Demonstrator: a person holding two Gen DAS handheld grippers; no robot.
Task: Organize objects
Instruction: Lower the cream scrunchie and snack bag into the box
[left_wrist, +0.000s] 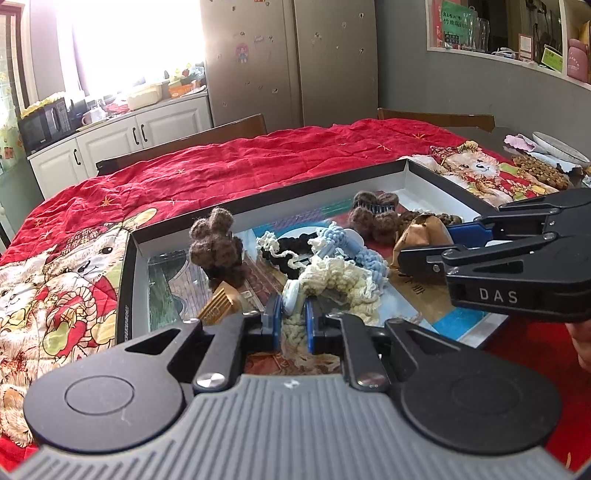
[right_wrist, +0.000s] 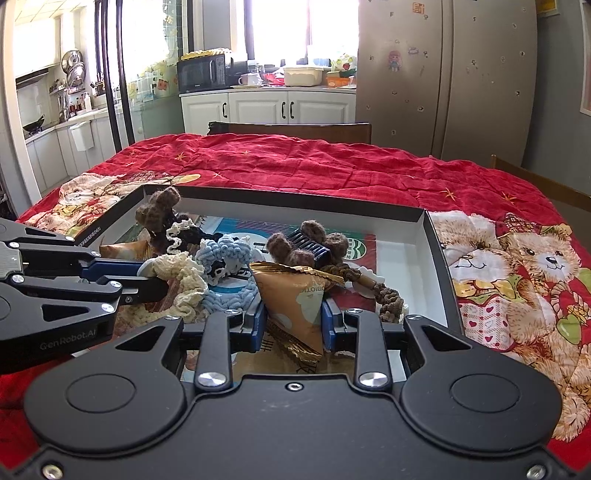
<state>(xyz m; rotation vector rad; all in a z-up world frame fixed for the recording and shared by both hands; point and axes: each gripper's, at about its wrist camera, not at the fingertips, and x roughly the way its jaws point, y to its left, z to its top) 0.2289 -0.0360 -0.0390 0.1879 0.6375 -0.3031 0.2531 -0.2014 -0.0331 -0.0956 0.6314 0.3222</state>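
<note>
A shallow black-rimmed box (left_wrist: 436, 173) (right_wrist: 436, 236) lies on the red quilt and holds a heap of small things. My left gripper (left_wrist: 293, 315) is shut on a cream knitted hair clip (left_wrist: 332, 277) (right_wrist: 181, 273) at the box's near edge. My right gripper (right_wrist: 293, 317) is shut on a tan snack packet (right_wrist: 295, 299) (left_wrist: 421, 236) over the box's near side; it shows at the right in the left wrist view (left_wrist: 424, 251). Brown knitted clips (left_wrist: 218, 247) (right_wrist: 310, 240), a blue knitted one (left_wrist: 354, 251) (right_wrist: 229, 254) and a black one (left_wrist: 284, 254) lie between.
The red bear-print quilt (left_wrist: 240, 166) (right_wrist: 332, 166) covers the table. Wooden chairs (left_wrist: 192, 140) (right_wrist: 291, 131) stand at the far side. A plate (left_wrist: 561, 147) and a brown trivet (left_wrist: 543, 171) sit at the far right. Cabinets and a fridge are behind.
</note>
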